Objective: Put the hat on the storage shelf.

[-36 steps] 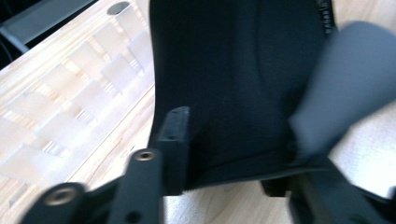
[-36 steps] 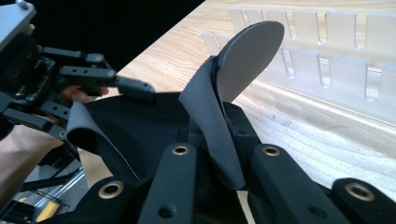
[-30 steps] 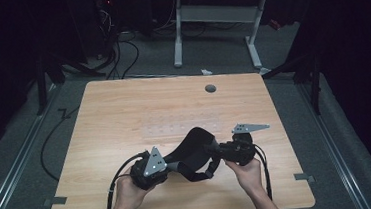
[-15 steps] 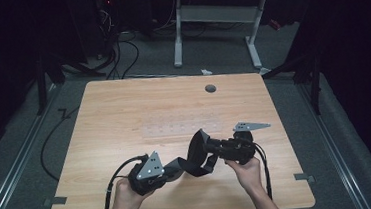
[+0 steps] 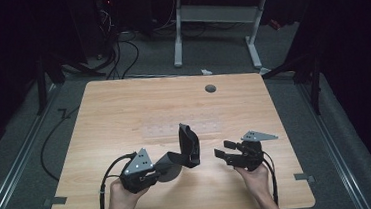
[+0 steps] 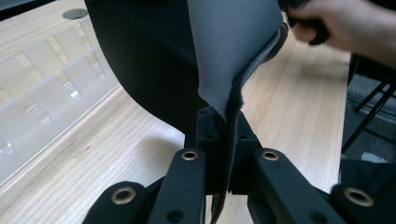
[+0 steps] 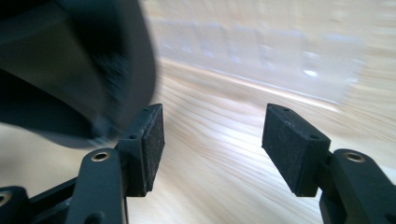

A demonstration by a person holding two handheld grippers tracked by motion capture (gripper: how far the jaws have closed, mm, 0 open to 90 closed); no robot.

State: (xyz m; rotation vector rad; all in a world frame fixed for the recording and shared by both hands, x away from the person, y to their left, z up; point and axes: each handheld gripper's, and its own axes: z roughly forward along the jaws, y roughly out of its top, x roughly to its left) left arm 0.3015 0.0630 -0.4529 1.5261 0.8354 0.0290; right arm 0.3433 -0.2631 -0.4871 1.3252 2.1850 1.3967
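Here the left gripper (image 5: 165,172) is clamped tight on the edge of a dark grey, soft, curved fabric-covered pad (image 5: 185,152), probably a mouse mat or foam cover; in the left gripper view the cloth edge (image 6: 229,100) sits pinched between the two black pads. The piece stands up off the light wooden table (image 5: 124,114), near its front edge, bent upward at the far end. The right gripper (image 5: 221,149) is just beside it, apart, jaws spread with nothing between them; they have just been opening, and the pads (image 7: 292,144) frame only bare wood. A faint clear plastic sheet (image 5: 183,129) lies flat beyond the pad. Judgement: the right-hand grip is released, the piece now hangs from one hold. Laying it down or re-gripping appears left to do.
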